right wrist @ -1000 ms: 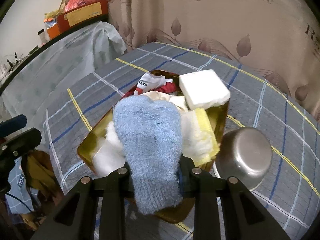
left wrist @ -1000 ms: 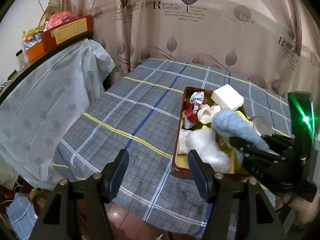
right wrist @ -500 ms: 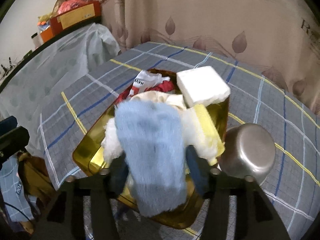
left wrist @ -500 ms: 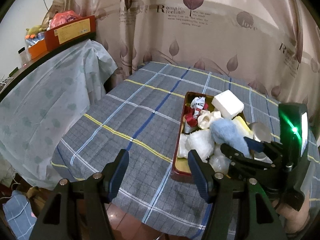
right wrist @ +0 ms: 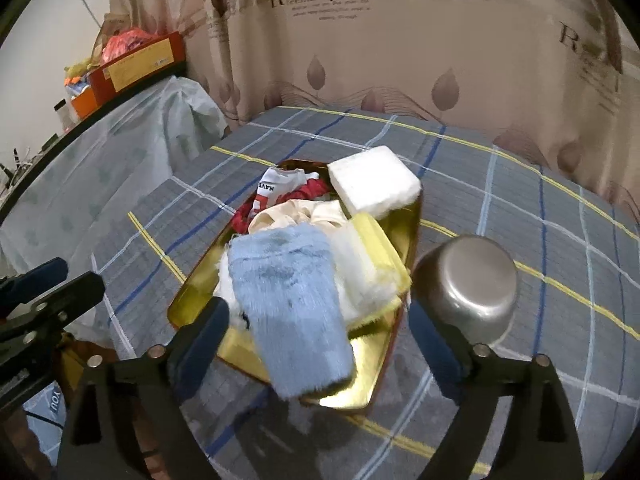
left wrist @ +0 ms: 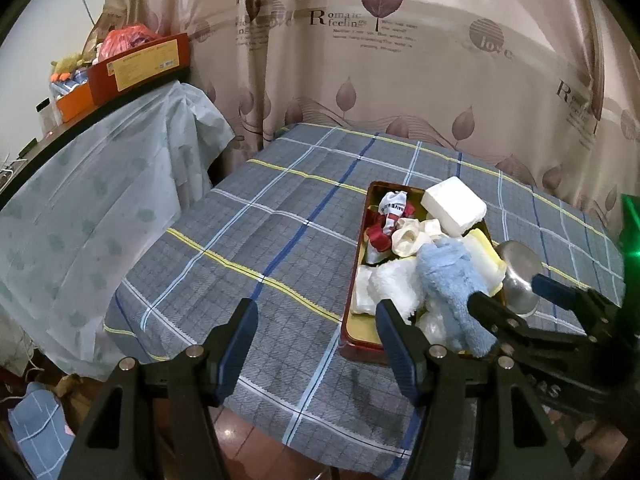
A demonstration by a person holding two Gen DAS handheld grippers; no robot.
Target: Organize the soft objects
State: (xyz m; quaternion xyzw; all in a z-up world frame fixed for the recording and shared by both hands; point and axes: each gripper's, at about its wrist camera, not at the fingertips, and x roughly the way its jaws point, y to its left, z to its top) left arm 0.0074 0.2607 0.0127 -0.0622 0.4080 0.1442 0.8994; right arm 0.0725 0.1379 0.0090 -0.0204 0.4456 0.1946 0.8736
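A gold tray [right wrist: 188,304] [left wrist: 360,316] with red outer walls sits on the checked table and holds several soft items: a fluffy blue sock [right wrist: 292,304] [left wrist: 452,284] on top, a white foam block [right wrist: 372,188] [left wrist: 454,204], a yellow sponge [right wrist: 380,248], white fluff and a red-and-white cloth [right wrist: 280,192]. My right gripper [right wrist: 318,324] is open, its fingers apart on either side of the sock's near end, not touching it. My left gripper [left wrist: 316,344] is open and empty over the table's near edge, left of the tray.
An upturned steel bowl [right wrist: 466,284] [left wrist: 520,272] stands just right of the tray. A leaf-print curtain [left wrist: 360,60] hangs behind the table. A covered shelf [left wrist: 100,184] with boxes stands at the left. The floor shows below the table's near edge.
My right gripper opened and let go of the blue sock, which now lies on the pile in the tray. Both grippers drew back a little from the table.
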